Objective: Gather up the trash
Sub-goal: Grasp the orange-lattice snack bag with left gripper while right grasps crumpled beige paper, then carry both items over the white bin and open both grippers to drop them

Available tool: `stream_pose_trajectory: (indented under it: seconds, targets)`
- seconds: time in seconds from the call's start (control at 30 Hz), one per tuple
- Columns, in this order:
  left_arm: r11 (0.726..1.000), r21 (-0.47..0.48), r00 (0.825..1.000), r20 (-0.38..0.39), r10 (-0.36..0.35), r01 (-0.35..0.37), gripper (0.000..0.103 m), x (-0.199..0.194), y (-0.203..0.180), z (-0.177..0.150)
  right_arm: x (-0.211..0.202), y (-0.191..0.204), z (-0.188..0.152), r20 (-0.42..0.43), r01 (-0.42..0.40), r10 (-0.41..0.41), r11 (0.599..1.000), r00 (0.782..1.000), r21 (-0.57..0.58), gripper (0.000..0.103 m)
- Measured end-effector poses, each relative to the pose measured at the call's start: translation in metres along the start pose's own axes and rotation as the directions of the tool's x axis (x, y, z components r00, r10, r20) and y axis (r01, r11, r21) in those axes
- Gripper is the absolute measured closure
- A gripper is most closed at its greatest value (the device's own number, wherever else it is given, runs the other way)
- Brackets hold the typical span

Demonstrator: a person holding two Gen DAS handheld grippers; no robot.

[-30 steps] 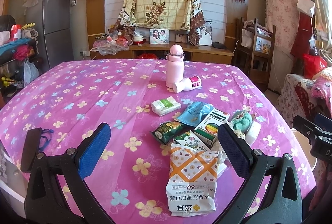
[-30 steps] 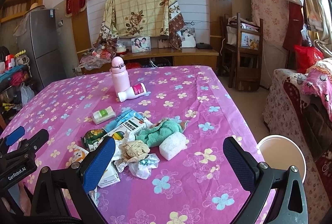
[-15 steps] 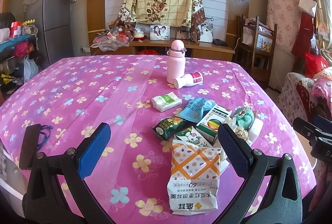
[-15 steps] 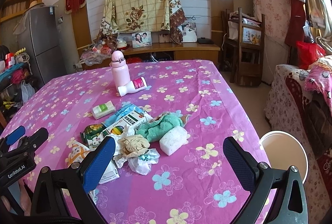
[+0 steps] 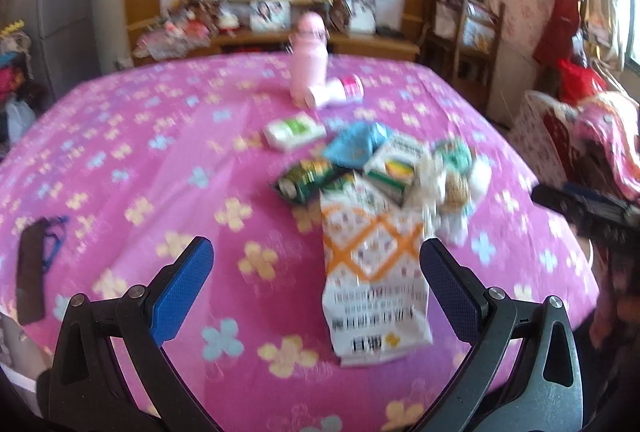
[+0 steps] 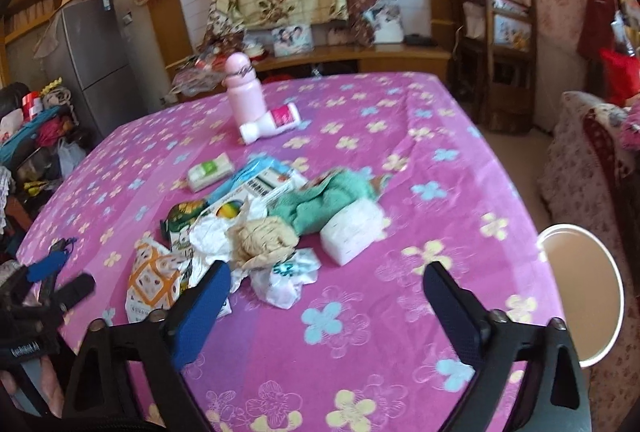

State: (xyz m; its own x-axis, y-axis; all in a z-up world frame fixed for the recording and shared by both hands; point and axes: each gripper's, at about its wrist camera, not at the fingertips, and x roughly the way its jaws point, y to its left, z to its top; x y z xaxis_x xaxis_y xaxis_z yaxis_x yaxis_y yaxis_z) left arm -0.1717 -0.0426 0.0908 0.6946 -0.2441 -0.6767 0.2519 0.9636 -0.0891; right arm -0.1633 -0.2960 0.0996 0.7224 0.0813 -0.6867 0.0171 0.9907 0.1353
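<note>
Closing empty, the right gripper [image 6: 326, 282] hangs over crumpled wrappers [image 6: 264, 244].

Grey fridge [image 6: 90, 60] left; wooden sideboard [image 6: 360, 58] against white wall; wooden chair [image 6: 504, 44] right.

The left gripper [image 5: 316, 272] is held tilted downward, its jaws spread wide with nothing pressed between the blue pads. The right gripper [image 6: 326, 296] is angled down likewise; its jaws are closing, and nothing is gripped between them.
</note>
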Motion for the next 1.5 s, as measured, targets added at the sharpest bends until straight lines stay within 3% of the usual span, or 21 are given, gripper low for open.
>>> stream_pose_trajectory:
  seconds: [0.17,0.33,0.4,0.47,0.53,0.57,0.63,0.7,0.8,0.87,0.97,1.07,1.3,1.5]
  targets:
    - [0.999,0.011,0.997,-0.058,-0.048,0.049,0.001,0.018,0.004,-0.012,0.033,0.01,0.003,-0.077,-0.104,0.103,0.995,0.992,-0.008,0.034]
    - [0.994,0.062,0.99,-0.115,-0.085,0.093,0.001,0.038,0.0,-0.017,0.071,0.02,0.01,-0.156,-0.184,0.18,0.983,0.971,-0.013,0.043]
    - [0.992,0.066,0.987,-0.133,-0.095,0.104,0.001,0.045,-0.001,-0.018,0.081,0.02,0.012,-0.172,-0.23,0.227,0.973,0.959,0.003,0.055]
    - [0.989,0.052,0.98,-0.154,-0.128,0.138,0.009,0.054,0.001,-0.018,0.087,0.021,0.014,-0.168,-0.252,0.25,0.968,0.954,0.008,0.068]
    - [0.985,0.035,0.969,-0.187,-0.162,0.171,0.03,0.061,0.001,-0.019,0.089,0.022,0.014,-0.16,-0.263,0.26,0.965,0.952,0.006,0.077]
    - [0.982,0.027,0.963,-0.199,-0.18,0.189,0.035,0.064,0.001,-0.02,0.088,0.022,0.014,-0.156,-0.271,0.269,0.962,0.95,0.008,0.079]
    - [0.972,-0.003,0.948,-0.219,-0.23,0.235,0.062,0.067,0.002,-0.021,0.084,0.022,0.014,-0.139,-0.288,0.286,0.958,0.948,0.004,0.082]
    - [0.967,-0.042,0.942,-0.221,-0.253,0.25,0.08,0.067,0.007,-0.021,0.076,0.021,0.016,-0.116,-0.295,0.293,0.956,0.949,-0.001,0.083]
    - [0.956,-0.099,0.932,-0.218,-0.291,0.275,0.092,0.06,0.017,-0.018,0.061,0.015,0.018,-0.077,-0.305,0.304,0.952,0.95,0.003,0.084]
    - [0.948,-0.108,0.927,-0.206,-0.314,0.298,0.094,0.049,0.019,-0.015,0.048,0.009,0.021,-0.049,-0.31,0.31,0.951,0.949,0.01,0.084]
    - [0.956,-0.07,0.936,-0.196,-0.292,0.283,0.095,0.035,0.014,-0.009,0.031,0.001,0.024,-0.016,-0.314,0.315,0.949,0.949,0.019,0.084]
    - [0.953,-0.068,0.934,-0.189,-0.304,0.297,0.097,0.024,0.009,-0.004,0.014,-0.008,0.023,0.007,-0.304,0.304,0.952,0.953,0.017,0.084]
    - [0.939,0.043,0.933,-0.137,-0.332,0.341,0.097,-0.011,-0.027,0.016,-0.009,-0.046,0.016,0.038,-0.27,0.268,0.961,0.963,0.066,0.084]
    - [0.911,0.082,0.909,-0.147,-0.39,0.404,0.097,-0.014,-0.064,0.029,-0.029,-0.078,0.009,0.08,-0.226,0.218,0.968,0.973,0.107,0.084]
